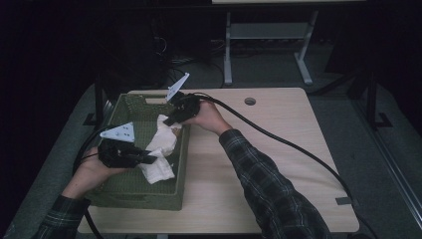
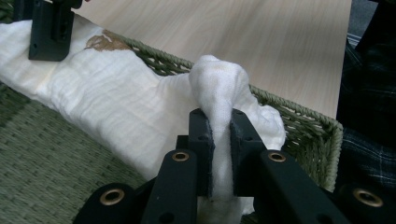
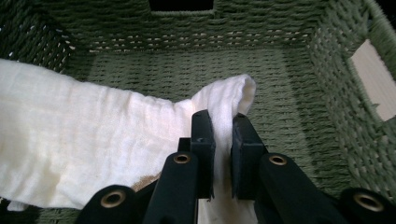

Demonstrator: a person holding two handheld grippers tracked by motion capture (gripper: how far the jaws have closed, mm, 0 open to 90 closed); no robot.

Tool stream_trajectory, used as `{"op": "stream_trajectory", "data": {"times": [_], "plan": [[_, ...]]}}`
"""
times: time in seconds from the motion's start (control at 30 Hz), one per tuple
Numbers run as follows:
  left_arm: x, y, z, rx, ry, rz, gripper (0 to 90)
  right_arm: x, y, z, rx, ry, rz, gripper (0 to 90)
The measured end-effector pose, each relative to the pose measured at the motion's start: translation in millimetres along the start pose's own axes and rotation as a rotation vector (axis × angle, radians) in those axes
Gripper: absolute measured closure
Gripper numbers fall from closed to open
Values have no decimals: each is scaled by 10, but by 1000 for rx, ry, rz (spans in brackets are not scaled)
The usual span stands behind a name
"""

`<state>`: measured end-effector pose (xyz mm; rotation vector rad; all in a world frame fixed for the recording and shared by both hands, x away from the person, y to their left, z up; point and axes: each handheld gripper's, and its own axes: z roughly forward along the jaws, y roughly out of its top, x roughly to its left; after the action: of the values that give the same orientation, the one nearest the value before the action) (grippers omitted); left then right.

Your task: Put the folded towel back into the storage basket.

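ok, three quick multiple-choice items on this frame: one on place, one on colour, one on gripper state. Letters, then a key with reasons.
1. Where does the white cloth lie?
A. Flat on the bare table
B. In the woven basket, draped over its right rim
C. On the floor

2. What colour is the woven basket?
A. Green
B. Red
C. Blue

3. What is the state of the left gripper?
A. Open above the cloth
B. Shut on nothing
C. Shut on a bunched fold of the cloth

Key:
1 B: the high view shows the cloth inside the basket with part of it over the rim next to the table.
2 A: the weave is olive green in all three views.
3 C: the left gripper view shows cloth squeezed between both pads; the right gripper pinches another edge likewise.
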<state>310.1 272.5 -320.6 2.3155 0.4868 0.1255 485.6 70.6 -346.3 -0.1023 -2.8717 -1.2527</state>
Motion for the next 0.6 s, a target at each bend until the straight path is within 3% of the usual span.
{"op": "stream_trajectory", "data": {"times": [0.3,0.5,0.6], "plan": [[2,-56,125,13,-36,-6,790,17,-38,93,17,18,1,815],[20,-73,165,-1,-23,-26,528,-5,-58,129,26,12,5,816],[50,-71,169,-15,3,-41,446,-25,-64,148,33,2,-2,816]]}}
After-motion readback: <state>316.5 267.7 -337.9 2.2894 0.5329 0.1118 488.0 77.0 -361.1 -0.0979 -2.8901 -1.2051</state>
